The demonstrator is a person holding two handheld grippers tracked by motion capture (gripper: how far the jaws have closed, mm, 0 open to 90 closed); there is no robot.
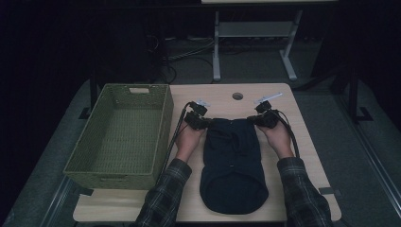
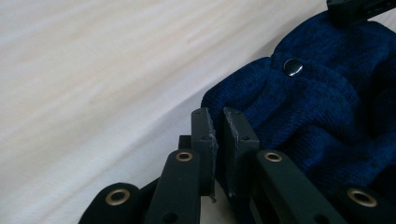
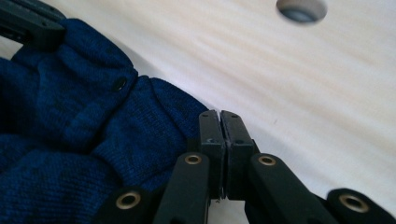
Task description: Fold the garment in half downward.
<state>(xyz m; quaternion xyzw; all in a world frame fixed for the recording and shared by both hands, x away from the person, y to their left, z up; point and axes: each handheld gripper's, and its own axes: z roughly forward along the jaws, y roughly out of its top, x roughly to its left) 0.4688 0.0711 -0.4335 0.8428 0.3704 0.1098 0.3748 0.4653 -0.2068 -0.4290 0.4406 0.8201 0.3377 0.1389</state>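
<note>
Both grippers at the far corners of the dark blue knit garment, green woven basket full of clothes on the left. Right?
Not quite: the green woven basket is empty, per the high view. The rest stands: left gripper and right gripper sit at the far corners of the dark blue knit garment.

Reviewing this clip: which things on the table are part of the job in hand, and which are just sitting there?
In the job:
dark blue knitted garment, lying flat on the table
left gripper, shut at its far left corner
right gripper, shut at its far right corner

Just sitting there:
green woven basket, left of the garment, nothing in it
</note>
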